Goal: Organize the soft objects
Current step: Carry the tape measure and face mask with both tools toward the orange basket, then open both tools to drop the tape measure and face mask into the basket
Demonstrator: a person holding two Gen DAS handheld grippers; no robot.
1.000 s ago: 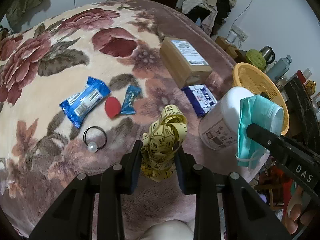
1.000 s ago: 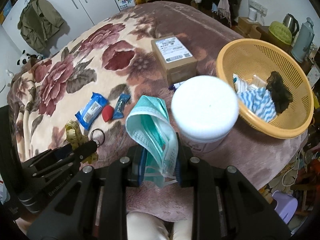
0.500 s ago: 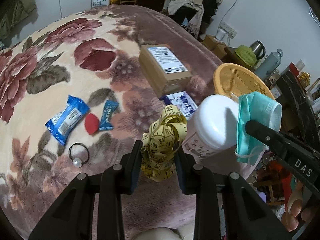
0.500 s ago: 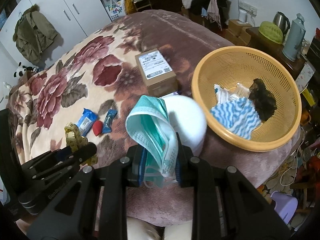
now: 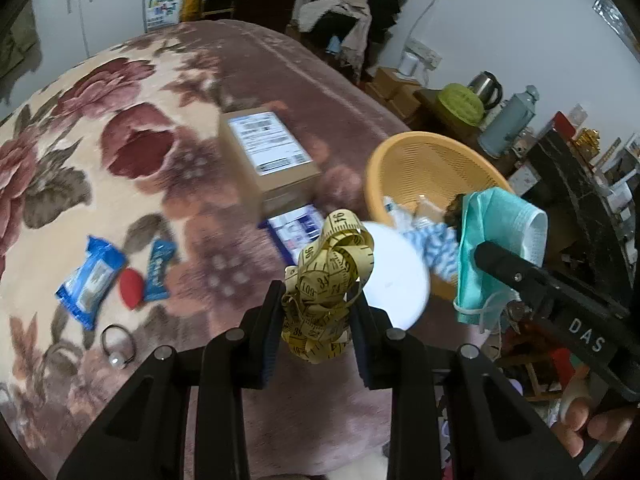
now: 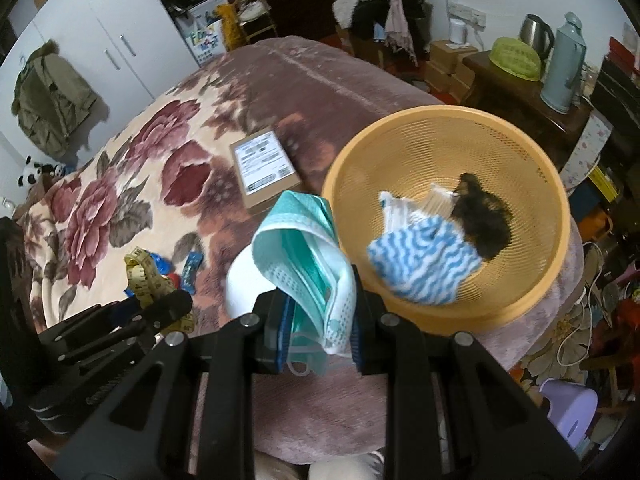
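My left gripper (image 5: 317,300) is shut on a bunched yellow tape measure (image 5: 330,276), held in the air above the bed. My right gripper (image 6: 316,312) is shut on a folded teal face mask (image 6: 308,248); the mask (image 5: 496,248) also shows at the right of the left wrist view. Just ahead and right stands the orange mesh basket (image 6: 532,168), holding a blue-and-white striped cloth (image 6: 424,264), a white item and a dark furry item (image 6: 484,216). A white tub lid (image 5: 396,276) lies below both grippers.
On the floral blanket (image 5: 80,152) lie a cardboard box (image 5: 268,156), a blue wipes packet (image 5: 90,276), a red sponge (image 5: 131,288), a small blue wrapper (image 5: 160,268) and a hair tie (image 5: 118,346). A side table with a kettle and thermos (image 6: 564,68) stands beyond the basket.
Both grippers have carried their loads rightward and a little up toward the basket. The basket now fills more of both views; the packets on the blanket have slid left.
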